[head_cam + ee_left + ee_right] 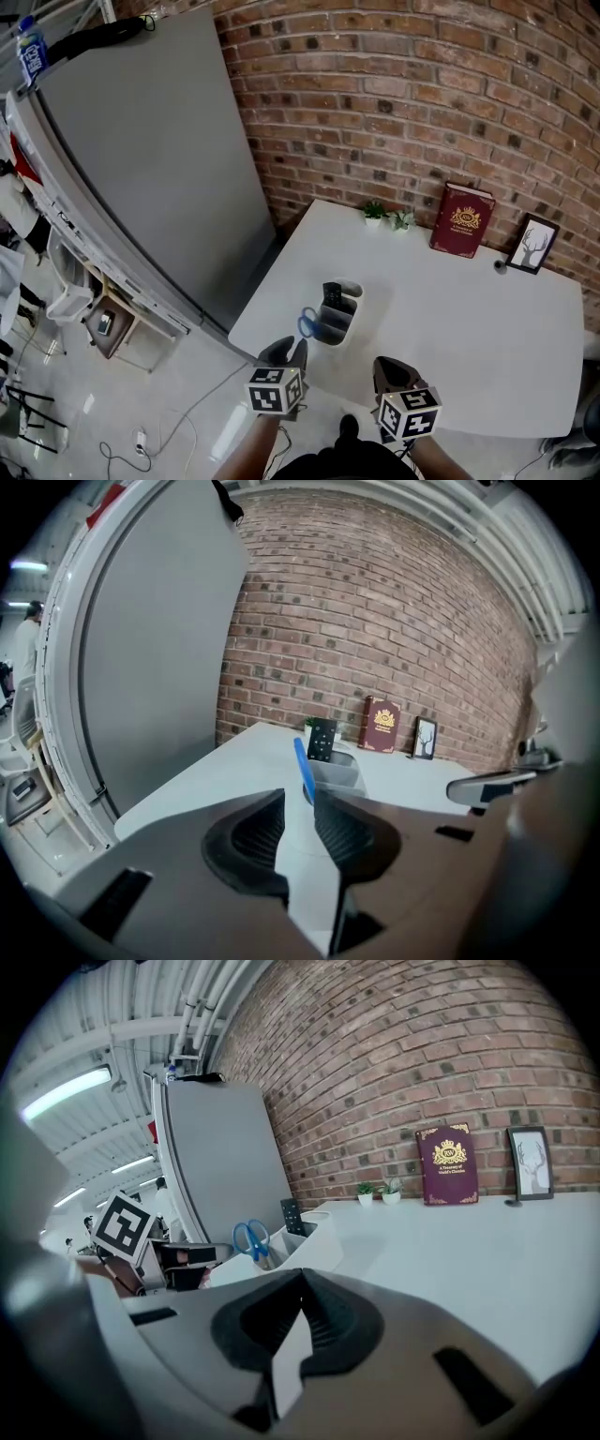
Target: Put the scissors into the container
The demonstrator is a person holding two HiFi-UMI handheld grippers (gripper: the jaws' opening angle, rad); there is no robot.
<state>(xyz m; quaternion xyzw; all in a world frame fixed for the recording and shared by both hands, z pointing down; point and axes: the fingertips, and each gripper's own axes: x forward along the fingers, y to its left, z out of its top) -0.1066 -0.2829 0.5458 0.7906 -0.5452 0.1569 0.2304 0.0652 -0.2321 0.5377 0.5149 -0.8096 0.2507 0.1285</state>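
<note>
- Scissors (308, 323) are seen standing in the container (349, 327), blue handles up and blades down, at the end nearest the jaws. Which compartment holds them cannot be told.
- They are placed just ahead of the left gripper (289, 352), and ahead and to the left of the right gripper (393, 372).
- The left jaws are held narrowly apart with nothing between them. The blue handle is lined up beyond the gap and is not touched.
- The right jaws are closed tip to tip on nothing.
- The task is judged done as things lie, with only a pull-back left.
- A black remote-like item (332, 293) is stood at the container's far end, beyond the scissors from the jaws.
- The handles project above the rim on the side facing the left jaws. If the gripper drifted forward, they could be caught and the scissors levered out or the container tipped.
- The container is set near the table (487, 319) edge closest to the jaws. If it were dragged that way, it could be pulled off.
</note>
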